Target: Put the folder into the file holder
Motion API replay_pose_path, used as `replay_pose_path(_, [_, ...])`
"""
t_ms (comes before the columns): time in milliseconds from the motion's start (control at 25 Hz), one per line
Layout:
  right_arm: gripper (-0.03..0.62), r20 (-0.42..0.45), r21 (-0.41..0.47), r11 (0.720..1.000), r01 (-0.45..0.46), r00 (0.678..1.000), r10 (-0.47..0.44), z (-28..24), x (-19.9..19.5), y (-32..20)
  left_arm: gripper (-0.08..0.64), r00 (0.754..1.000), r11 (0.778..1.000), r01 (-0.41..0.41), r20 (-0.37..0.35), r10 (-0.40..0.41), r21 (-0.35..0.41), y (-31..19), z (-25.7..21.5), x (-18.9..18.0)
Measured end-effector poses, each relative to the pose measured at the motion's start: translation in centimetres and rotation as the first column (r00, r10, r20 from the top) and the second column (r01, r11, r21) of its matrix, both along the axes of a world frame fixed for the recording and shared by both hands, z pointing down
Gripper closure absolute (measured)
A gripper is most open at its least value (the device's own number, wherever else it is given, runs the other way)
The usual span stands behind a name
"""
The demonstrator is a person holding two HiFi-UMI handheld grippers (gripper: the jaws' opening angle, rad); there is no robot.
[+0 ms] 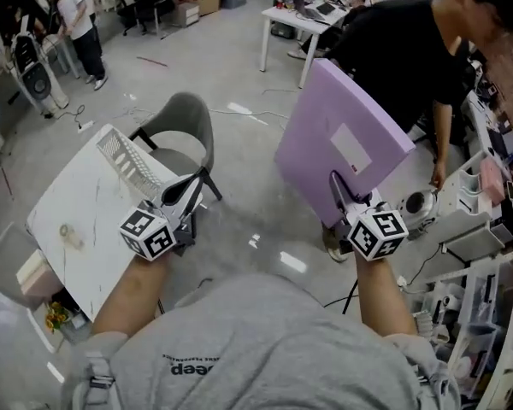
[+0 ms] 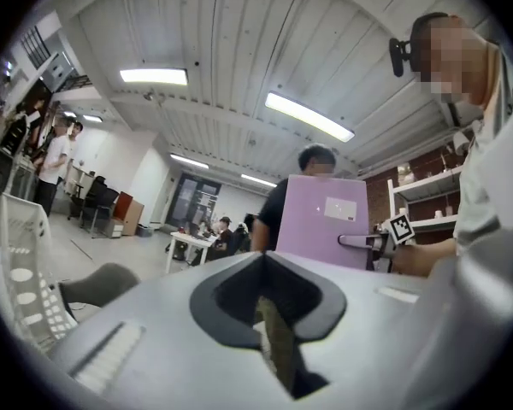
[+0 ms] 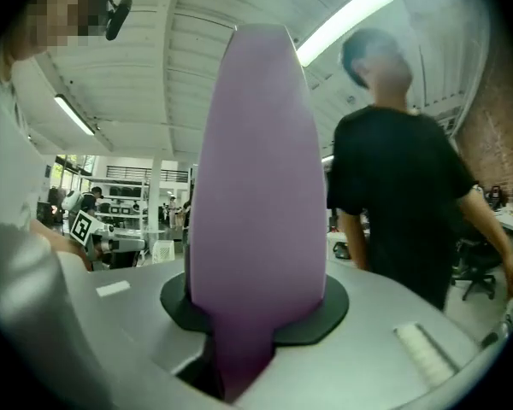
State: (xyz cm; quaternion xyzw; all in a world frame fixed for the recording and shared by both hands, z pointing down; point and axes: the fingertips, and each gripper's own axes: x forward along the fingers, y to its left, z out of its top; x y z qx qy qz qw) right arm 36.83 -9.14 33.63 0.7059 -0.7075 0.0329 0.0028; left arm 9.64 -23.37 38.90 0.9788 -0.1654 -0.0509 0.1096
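The right claw [image 1: 336,180] is clenched on the purple folder [image 1: 342,135], upright in the air, well off the worktop's [image 1: 77,220] right edge. The left claw [image 1: 197,183], closed and empty, hovers beside the mesh file holder [image 1: 124,156] at the far edge. Best carry the folder across, align with a slot, then lower straight.

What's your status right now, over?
Right gripper shut on lilac plastic folder, upright. Left gripper shut, empty. White mesh file holder on white table. Person in black behind folder.
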Motion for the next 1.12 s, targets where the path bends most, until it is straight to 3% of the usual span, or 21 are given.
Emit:
replay_pose_path(160, [0.471,-0.003,0.012,0.988,0.153,0.988,-0.153,-0.9,-5.8,-7.0,0.500,0.990,0.990,0.141,-0.002,-0.141,-0.002,-1.8,0.4,-6.6])
replay_pose_path(320, [0.471,0.023,0.030,0.952,0.306,0.952,-0.307,-2.1,-13.3,-13.3,0.500,0.960,0.960,0.279,0.001,-0.279,-0.008,-3.3,0.6,-13.8])
replay_pose_path(560, [0.471,0.032,0.061,0.891,0.449,0.892,-0.452,-2.9,-23.5,-20.0,0.500,0.913,0.913,0.407,0.009,-0.407,-0.006,-4.8,1.4,-22.1])
replay_pose_path(800, [0.472,0.048,0.079,0.846,0.528,0.845,-0.532,-2.2,-31.9,-25.2,0.500,0.864,0.864,0.503,0.014,-0.503,-0.025,-4.9,3.0,-29.4])
replay_pose_path(1120, [0.471,0.049,0.083,0.846,0.526,0.846,-0.531,-0.6,-36.5,-29.6,0.500,0.837,0.836,0.547,0.025,-0.546,-0.042,-6.2,4.4,-34.8])
